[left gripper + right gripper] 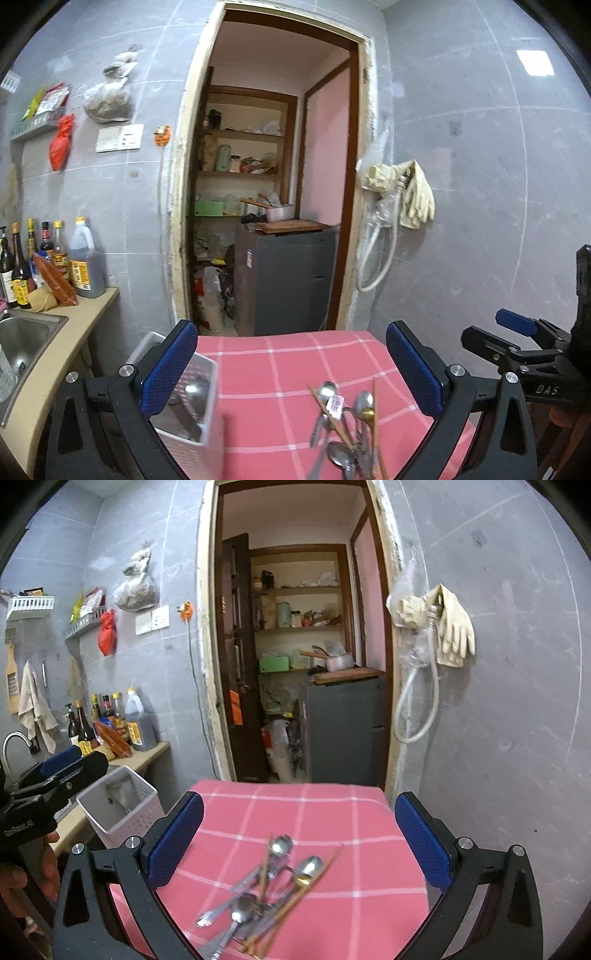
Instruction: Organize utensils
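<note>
Both grippers, left [291, 373] and right [299, 843], hold jaws wide, empty; tangled utensils [266, 890] (spoons, chopsticks) may drag together off the desk [332, 812]; white holder [122, 805] could tip.

Readable text is scant. Left wrist view: white embossed letters "DAS" on the black body of the right gripper [517, 325], near its lower edge; the rest of the word is cut off. Right wrist view: faint pale lettering along the black body of the left gripper [62, 764], too blurred to read. Yellow labels on the sauce bottles [22, 266] and the big oil jug [85, 258] carry print, illegible. Small pink tag among the utensils [334, 404], print unreadable.
</note>
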